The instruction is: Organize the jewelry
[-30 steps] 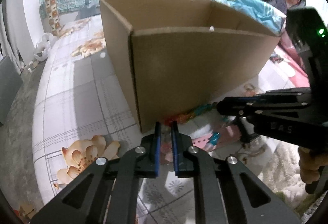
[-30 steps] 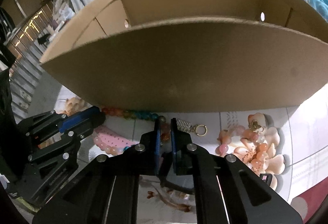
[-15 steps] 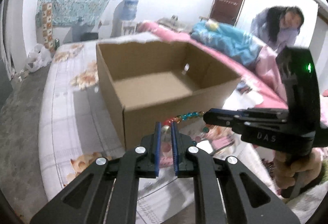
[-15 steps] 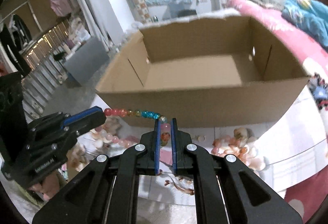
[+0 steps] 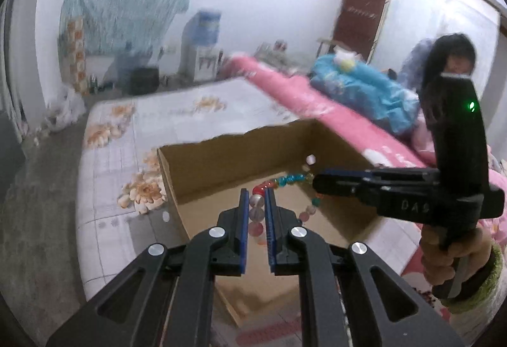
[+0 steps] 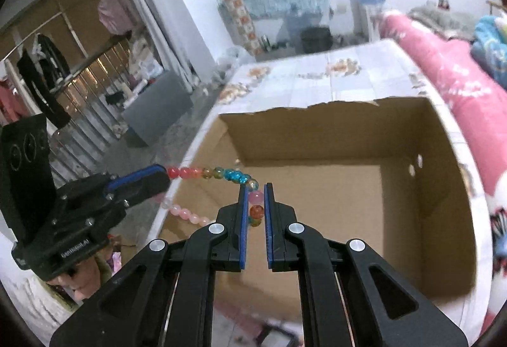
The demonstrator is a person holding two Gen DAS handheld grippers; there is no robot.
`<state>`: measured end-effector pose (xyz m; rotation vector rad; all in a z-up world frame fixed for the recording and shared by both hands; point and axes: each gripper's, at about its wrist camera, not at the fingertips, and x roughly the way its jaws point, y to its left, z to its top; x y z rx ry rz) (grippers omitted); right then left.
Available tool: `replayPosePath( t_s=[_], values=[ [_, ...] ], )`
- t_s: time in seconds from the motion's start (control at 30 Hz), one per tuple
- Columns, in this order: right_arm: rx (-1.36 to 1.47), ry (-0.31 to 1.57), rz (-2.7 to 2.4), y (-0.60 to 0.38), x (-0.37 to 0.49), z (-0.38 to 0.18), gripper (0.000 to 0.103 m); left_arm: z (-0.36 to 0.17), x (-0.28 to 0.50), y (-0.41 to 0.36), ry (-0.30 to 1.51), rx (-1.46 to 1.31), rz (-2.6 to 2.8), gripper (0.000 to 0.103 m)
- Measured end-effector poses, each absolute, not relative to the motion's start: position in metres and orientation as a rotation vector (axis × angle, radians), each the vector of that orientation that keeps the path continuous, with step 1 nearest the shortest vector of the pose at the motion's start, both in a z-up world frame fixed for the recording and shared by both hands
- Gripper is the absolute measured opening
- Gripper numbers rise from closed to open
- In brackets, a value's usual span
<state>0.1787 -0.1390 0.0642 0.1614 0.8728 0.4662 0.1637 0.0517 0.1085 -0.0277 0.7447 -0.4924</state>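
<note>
A bead bracelet [image 6: 218,173] of red, pink, orange and blue glass beads is stretched between my two grippers above an open cardboard box [image 6: 427,213]. My left gripper [image 5: 256,198] is shut on its pink beads [image 5: 256,202]. My right gripper [image 6: 256,188] is shut on a pink and an orange bead [image 6: 256,204]. In the left wrist view the right gripper [image 5: 320,180] comes in from the right, with beads [image 5: 286,179] strung between. In the right wrist view the left gripper [image 6: 161,174] comes in from the left. The box [image 5: 202,166] looks empty inside.
The box stands on a bed with a white floral sheet [image 5: 107,163]. A pink quilt [image 5: 342,121] and a blue bundle [image 5: 358,87] lie along the right. A person [image 5: 450,58] sits at the far right. A grey floor [image 5: 25,220] lies left.
Both grippers have risen with the bracelet from the sheet in front of the box to above the box opening. The bracelet now hangs over the box interior.
</note>
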Motion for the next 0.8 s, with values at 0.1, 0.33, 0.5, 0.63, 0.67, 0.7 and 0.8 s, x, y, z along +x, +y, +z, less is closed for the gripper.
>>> replayPosePath(
  t_s=[0.1, 0.33, 0.5, 0.63, 0.67, 0.7, 0.8],
  values=[
    [0.171, 0.979, 0.473, -0.129, 0.223, 0.046, 0.007, 0.092, 0.200, 0.044, 0.821, 0.015, -0.439, 0.009],
    [0.270, 1.173, 0.477, -0.115, 0.290, 0.009, 0.012, 0.068, 0.240, 0.030, 0.889, 0.169, -0.321, 0.019],
    [0.336, 1.171, 0.483, -0.121, 0.296, 0.013, 0.017, 0.077, 0.231, 0.041, 0.832, 0.136, -0.309, 0.028],
    [0.359, 1.106, 0.486, -0.129, 0.286, 0.025, 0.025, 0.088, 0.217, 0.048, 0.788, 0.142, -0.296, 0.033],
    [0.367, 1.081, 0.480, -0.135, 0.279, 0.032, 0.025, 0.091, 0.215, 0.049, 0.782, 0.139, -0.296, 0.036],
    [0.370, 1.059, 0.474, -0.139, 0.273, 0.038, 0.026, 0.095, 0.208, 0.052, 0.769, 0.130, -0.300, 0.038],
    [0.379, 0.967, 0.460, -0.152, 0.249, 0.058, 0.035, 0.110, 0.186, 0.061, 0.723, 0.103, -0.312, 0.049]
  ],
)
